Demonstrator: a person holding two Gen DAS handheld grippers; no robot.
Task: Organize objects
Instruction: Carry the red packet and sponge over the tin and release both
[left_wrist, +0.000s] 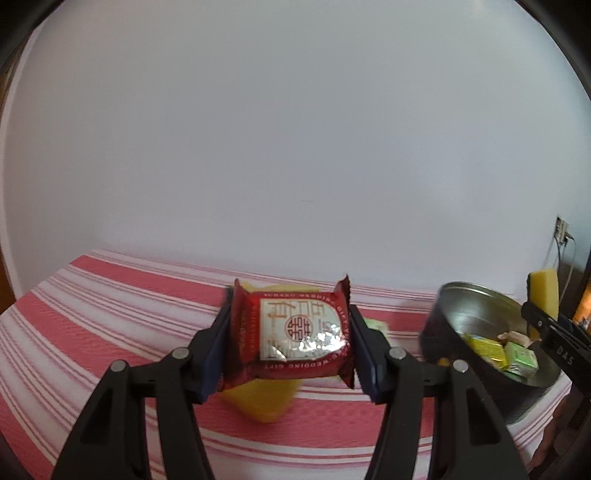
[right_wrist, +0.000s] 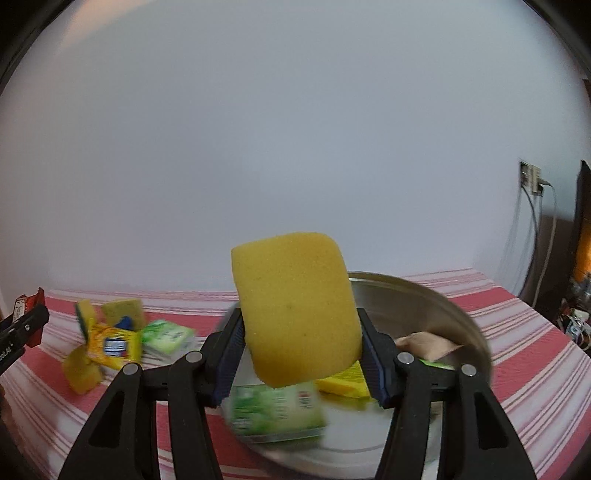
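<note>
- The left gripper (left_wrist: 290, 341) has its two blue-padded fingers (left_wrist: 218, 347) closed on a red foil snack packet (left_wrist: 291, 332), one pad pressing each short side; the packet hangs above the red-and-white striped tablecloth (left_wrist: 110, 314), touching nothing else.
- The packet's face carries a white panel with a red round emblem and gold lettering that includes "WEDDING GIFT"; only the left wrist view shows this.
- Under and behind the packet that view shows a blurred yellow sponge (left_wrist: 264, 404) on the cloth, and a bit of a green packet (left_wrist: 375, 325) past the right finger.
- The right gripper (right_wrist: 301, 345) is clamped on a second yellow sponge (right_wrist: 295, 310), held upright and a little tilted, its lower end squeezed between the pads and its top standing free above them.
- This sponge hangs over the near rim of a round metal tin (right_wrist: 443, 306), which stands towards the right edge of the cloth.
- The right wrist view looks into the tin from close by: a green-and-white packet (right_wrist: 275, 411), blurred, a yellow packet (right_wrist: 345, 382) and a beige wrapped piece (right_wrist: 424, 345) lie inside.
- The left wrist view gives the tin from the side, showing its dark outer wall and the right gripper with its sponge over the far side.
- Only the right wrist view shows the cluster towards the left edge of the cloth: two green-backed yellow sponges (right_wrist: 123, 312), a yellow wrapper with a blue label (right_wrist: 114, 347) and a green packet.
- The left gripper's tip with a corner of the red packet shows at that view's left border.
</note>
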